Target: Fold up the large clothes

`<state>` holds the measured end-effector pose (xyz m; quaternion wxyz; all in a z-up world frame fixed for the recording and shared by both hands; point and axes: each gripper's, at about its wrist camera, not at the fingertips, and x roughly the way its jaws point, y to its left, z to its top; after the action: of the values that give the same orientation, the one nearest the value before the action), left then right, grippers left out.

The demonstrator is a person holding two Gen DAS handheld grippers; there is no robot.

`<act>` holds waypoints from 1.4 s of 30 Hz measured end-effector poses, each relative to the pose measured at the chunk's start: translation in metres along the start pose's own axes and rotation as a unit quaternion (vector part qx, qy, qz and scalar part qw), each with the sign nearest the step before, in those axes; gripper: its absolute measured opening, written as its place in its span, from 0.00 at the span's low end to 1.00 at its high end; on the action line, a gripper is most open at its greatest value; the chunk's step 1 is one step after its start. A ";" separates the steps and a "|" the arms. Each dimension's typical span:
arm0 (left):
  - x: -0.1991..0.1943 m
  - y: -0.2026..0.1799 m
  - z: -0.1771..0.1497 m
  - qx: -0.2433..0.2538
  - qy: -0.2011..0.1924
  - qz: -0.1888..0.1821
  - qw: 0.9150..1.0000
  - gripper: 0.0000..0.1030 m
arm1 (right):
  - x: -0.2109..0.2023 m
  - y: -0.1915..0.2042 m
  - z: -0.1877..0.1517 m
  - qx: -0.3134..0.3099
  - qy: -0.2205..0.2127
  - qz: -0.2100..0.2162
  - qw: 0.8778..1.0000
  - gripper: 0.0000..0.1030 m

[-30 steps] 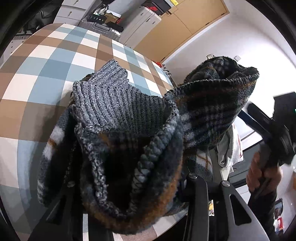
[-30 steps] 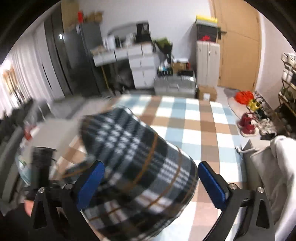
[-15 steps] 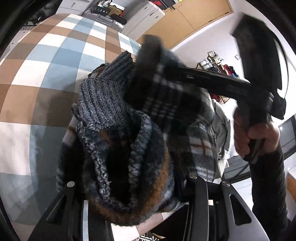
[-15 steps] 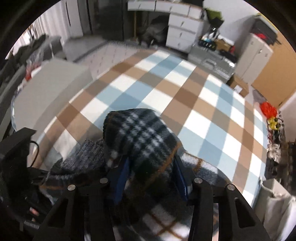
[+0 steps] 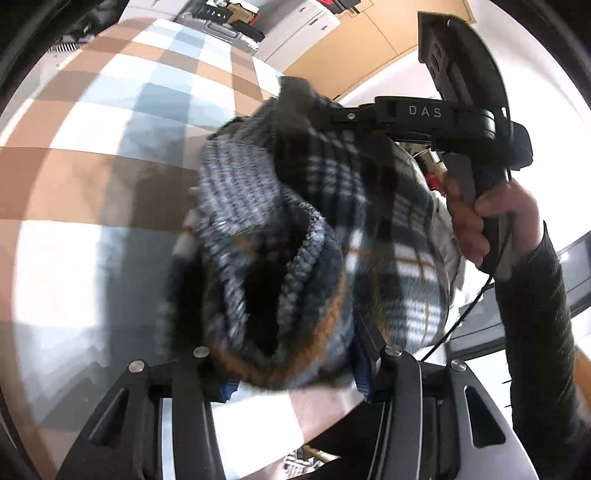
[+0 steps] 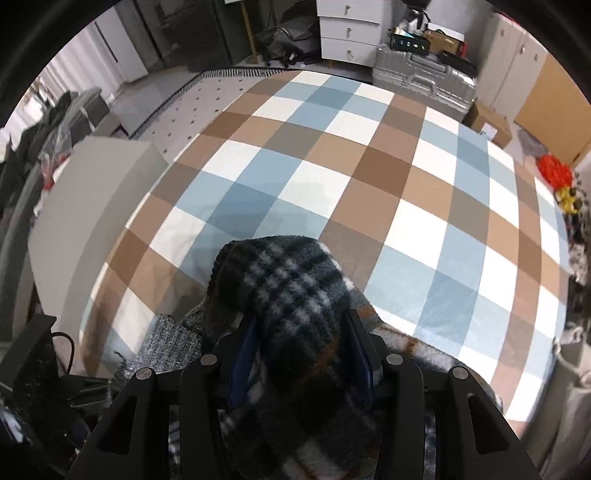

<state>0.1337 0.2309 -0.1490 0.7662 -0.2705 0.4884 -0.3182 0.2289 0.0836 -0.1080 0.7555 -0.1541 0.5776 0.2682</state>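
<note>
We hold the bunched, fuzzy dark plaid garment with grey ribbed knit trim [image 5: 295,236] above the checked cloth [image 6: 369,177], our left gripper [image 5: 291,373] easing apart around its folds, our right gripper [image 6: 301,354] clamping a thick fold.

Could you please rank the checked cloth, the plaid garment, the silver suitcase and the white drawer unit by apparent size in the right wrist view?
1. checked cloth
2. plaid garment, close to the camera, so enlarged
3. silver suitcase
4. white drawer unit, partly cropped, so its rank against the suitcase is unsure

Fuzzy plaid fleece garment [image 6: 291,291], rib-knit trim
</note>
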 end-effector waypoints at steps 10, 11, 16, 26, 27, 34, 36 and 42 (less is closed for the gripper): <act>-0.053 -0.072 0.027 0.119 -0.065 0.050 0.989 0.79 | -0.007 -0.010 -0.007 0.031 -0.014 0.022 0.999 0.45; -0.049 -0.078 0.030 0.137 -0.064 0.044 0.987 0.79 | -0.008 -0.011 -0.008 0.035 -0.014 0.028 0.999 0.45; 0.006 -0.071 0.051 0.220 0.038 0.081 0.971 0.78 | -0.013 -0.025 -0.010 0.068 -0.019 0.067 0.995 0.45; 0.016 -0.015 0.052 0.116 0.109 0.032 0.987 0.05 | -0.023 -0.031 -0.019 0.077 -0.042 0.078 0.993 0.44; 0.007 -0.018 0.048 0.124 0.094 0.031 0.987 0.05 | -0.024 -0.030 -0.019 0.077 -0.045 0.075 0.993 0.43; -0.023 -0.011 0.008 0.148 0.055 0.059 0.986 0.05 | -0.019 -0.016 -0.013 0.064 -0.032 0.052 0.996 0.43; -0.018 -0.002 0.003 0.139 0.057 0.066 0.986 0.05 | -0.009 -0.007 -0.008 0.053 -0.017 0.027 0.998 0.43; -0.017 0.013 -0.005 0.117 0.040 0.068 0.990 0.07 | 0.017 0.008 0.003 0.036 0.023 -0.044 0.998 0.49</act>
<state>0.1268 0.2519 -0.1503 0.7922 -0.1327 0.4953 -0.3310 0.2295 0.0959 -0.1225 0.7581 -0.1584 0.5966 0.2105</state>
